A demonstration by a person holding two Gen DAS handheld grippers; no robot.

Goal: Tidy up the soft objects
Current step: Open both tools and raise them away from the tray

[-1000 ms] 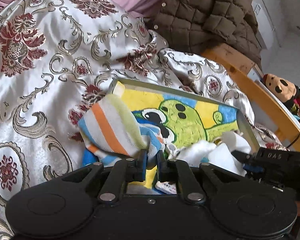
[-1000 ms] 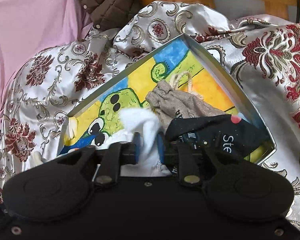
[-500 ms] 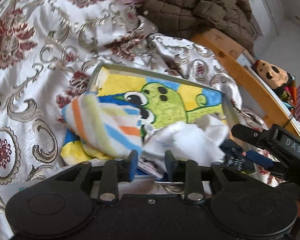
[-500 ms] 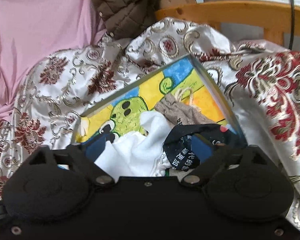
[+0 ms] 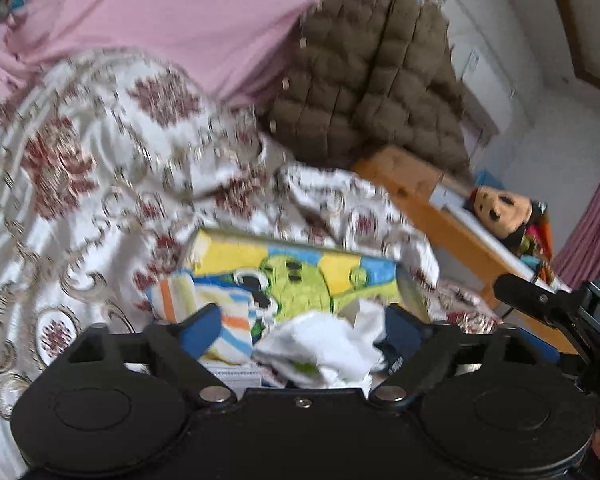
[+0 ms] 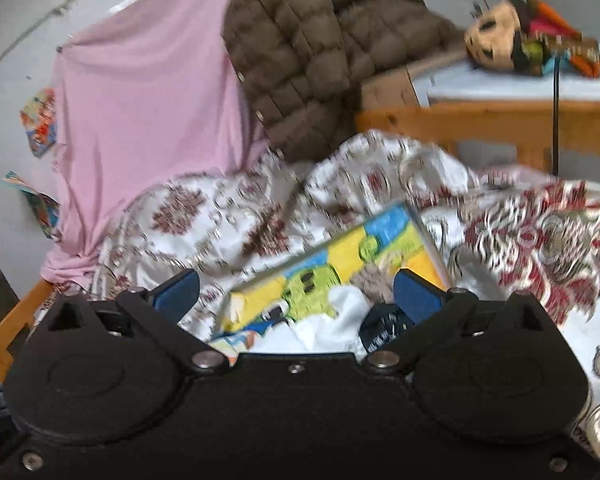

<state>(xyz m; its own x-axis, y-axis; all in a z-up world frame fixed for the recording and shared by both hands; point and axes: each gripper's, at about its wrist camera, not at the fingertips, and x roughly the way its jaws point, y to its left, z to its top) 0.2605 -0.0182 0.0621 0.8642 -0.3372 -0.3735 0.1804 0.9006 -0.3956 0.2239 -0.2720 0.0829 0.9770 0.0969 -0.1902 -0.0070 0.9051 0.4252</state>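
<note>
left gripper (image 5: 300, 330) jaws just spread — empty | right gripper (image 6: 296, 290) likewise | tray (image 5: 296, 245) ahead-below, white cloth (image 5: 324, 344) nearest the left

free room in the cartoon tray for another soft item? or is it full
Far half of the tray is bare: the yellow and blue floor beyond the striped cloth and white cloth. Near half is crowded; the dark cloth and beige pouch fill the right side.
</note>
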